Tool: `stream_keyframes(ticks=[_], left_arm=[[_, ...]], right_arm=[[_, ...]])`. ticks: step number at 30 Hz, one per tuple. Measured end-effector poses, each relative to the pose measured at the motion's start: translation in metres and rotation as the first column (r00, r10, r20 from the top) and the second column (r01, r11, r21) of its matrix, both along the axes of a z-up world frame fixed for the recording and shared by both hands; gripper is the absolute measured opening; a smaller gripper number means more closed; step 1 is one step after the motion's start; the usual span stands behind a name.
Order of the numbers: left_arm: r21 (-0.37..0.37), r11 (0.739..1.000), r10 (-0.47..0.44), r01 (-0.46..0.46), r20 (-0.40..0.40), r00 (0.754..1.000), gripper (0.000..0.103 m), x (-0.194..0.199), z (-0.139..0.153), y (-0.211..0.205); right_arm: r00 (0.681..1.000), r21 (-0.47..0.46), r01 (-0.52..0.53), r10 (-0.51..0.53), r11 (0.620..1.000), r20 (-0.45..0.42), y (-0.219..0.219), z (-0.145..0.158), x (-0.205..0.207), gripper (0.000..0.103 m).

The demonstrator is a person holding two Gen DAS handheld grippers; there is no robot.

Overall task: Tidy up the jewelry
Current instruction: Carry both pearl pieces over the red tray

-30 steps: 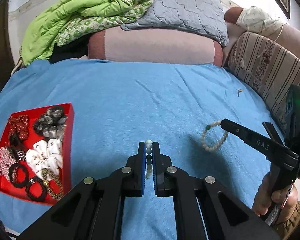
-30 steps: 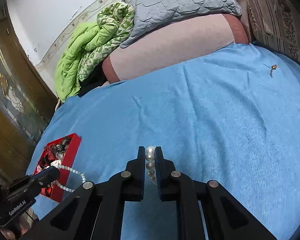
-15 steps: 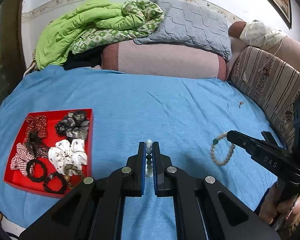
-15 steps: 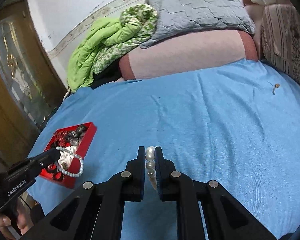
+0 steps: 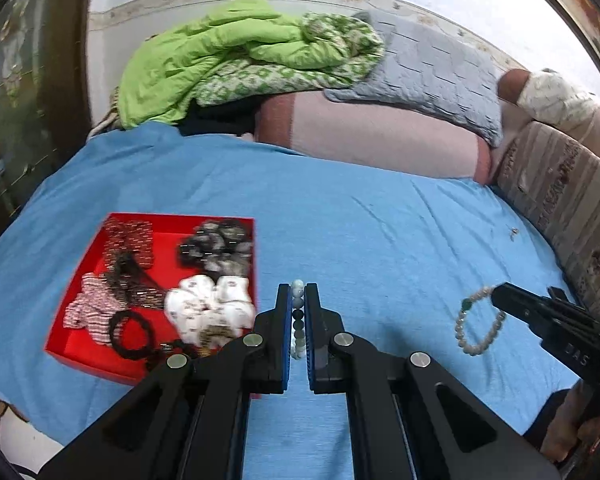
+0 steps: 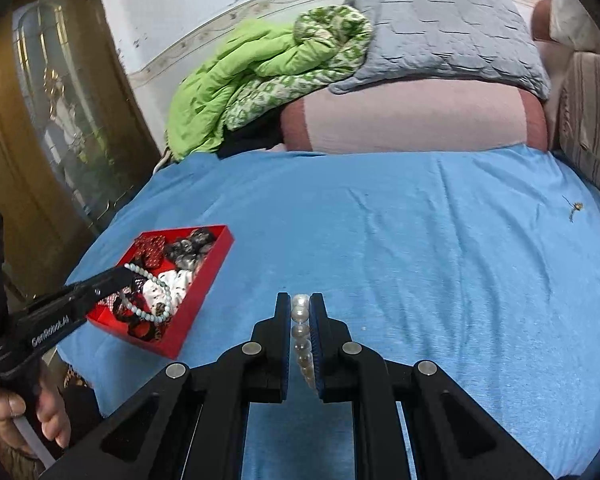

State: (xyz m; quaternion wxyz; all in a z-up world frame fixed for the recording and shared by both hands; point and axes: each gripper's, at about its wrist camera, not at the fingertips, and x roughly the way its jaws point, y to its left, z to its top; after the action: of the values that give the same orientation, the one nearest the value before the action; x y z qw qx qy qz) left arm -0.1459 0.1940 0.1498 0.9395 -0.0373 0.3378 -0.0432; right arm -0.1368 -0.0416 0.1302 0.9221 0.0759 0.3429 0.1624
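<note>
The landmark is the shallow red square tray [image 5: 80, 344], which lies on the blue bedsheet [image 5: 380, 232] near the sheet's left edge.

The left gripper [image 5: 298, 292] hangs above the sheet just to the right of the tray, its tip close to the tray's right wall. Its two black fingers [image 5: 283, 320] are nearly closed, pinching a bracelet of pale bluish-white and dark round beads [image 5: 298, 320]; the string of beads runs up between the blue pads. In the right wrist view the same bracelet [image 6: 150, 296] dangles as a loop from the left gripper [image 6: 126, 274] over the tray.

The right gripper [image 6: 301, 304] is held over the sheet well to the right of the tray. Its fingers [image 6: 282, 336] are likewise almost shut, gripping a bracelet of white pearl-like beads [image 6: 302, 336] in a line between the pads. From the left wrist view that bracelet [image 5: 480, 320], which carries one green bead, hangs in a ring from the right gripper's tip [image 5: 496, 292], far to the right of the tray and clear of the sheet.

Inside the tray lie a white patterned fabric scrunchie [image 5: 212, 304], a grey and black scrunchie [image 5: 216, 246] behind it, a red and white checked bow [image 5: 92, 312], a dark red patterned piece [image 5: 128, 236] in the far left corner, and black hair ties [image 5: 130, 332] toward the near wall.

A small gold trinket [image 6: 574, 208] rests on the sheet far to the right of the tray. Beyond the tray, at the head of the bed, sit a crumpled lime-green quilt [image 5: 220, 56], a grey quilted pillow [image 5: 440, 64] and a pink bolster [image 5: 380, 136].
</note>
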Motion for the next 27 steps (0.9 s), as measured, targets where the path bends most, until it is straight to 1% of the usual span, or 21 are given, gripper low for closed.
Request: stream_keyframes(ticks=[8, 12, 18, 21, 25, 27], left_arm=[[0.017, 0.995, 0.096, -0.096, 0.020, 0.995, 0.006, 0.014, 0.007, 0.053], [-0.014, 0.992, 0.125, -0.124, 0.037, 0.991, 0.006, 0.024, 0.016, 0.083], [-0.052, 0.989, 0.140, -0.138, 0.042, 0.989, 0.006, 0.045, 0.025, 0.113], [-0.073, 0.987, 0.144, -0.141, 0.033, 0.989, 0.006, 0.059, 0.024, 0.123], [-0.124, 0.982, 0.144, -0.142, 0.004, 0.990, 0.006, 0.080, 0.017, 0.139], [-0.132, 0.981, 0.144, -0.143, -0.007, 0.990, 0.006, 0.089, 0.013, 0.143]], right_arm=[[0.998, -0.047, -0.069, 0.069, 0.996, -0.004, 0.033, 0.005, 0.001, 0.011], [0.995, -0.076, -0.102, 0.102, 0.992, -0.003, 0.053, 0.008, 0.003, 0.011], [0.988, -0.099, -0.152, 0.153, 0.983, 0.002, 0.084, 0.016, 0.010, 0.011], [0.984, -0.099, -0.177, 0.178, 0.979, 0.001, 0.100, 0.019, 0.014, 0.011], [0.979, -0.095, -0.204, 0.205, 0.974, -0.001, 0.122, 0.021, 0.020, 0.011], [0.976, -0.100, -0.217, 0.217, 0.971, -0.005, 0.132, 0.021, 0.023, 0.011]])
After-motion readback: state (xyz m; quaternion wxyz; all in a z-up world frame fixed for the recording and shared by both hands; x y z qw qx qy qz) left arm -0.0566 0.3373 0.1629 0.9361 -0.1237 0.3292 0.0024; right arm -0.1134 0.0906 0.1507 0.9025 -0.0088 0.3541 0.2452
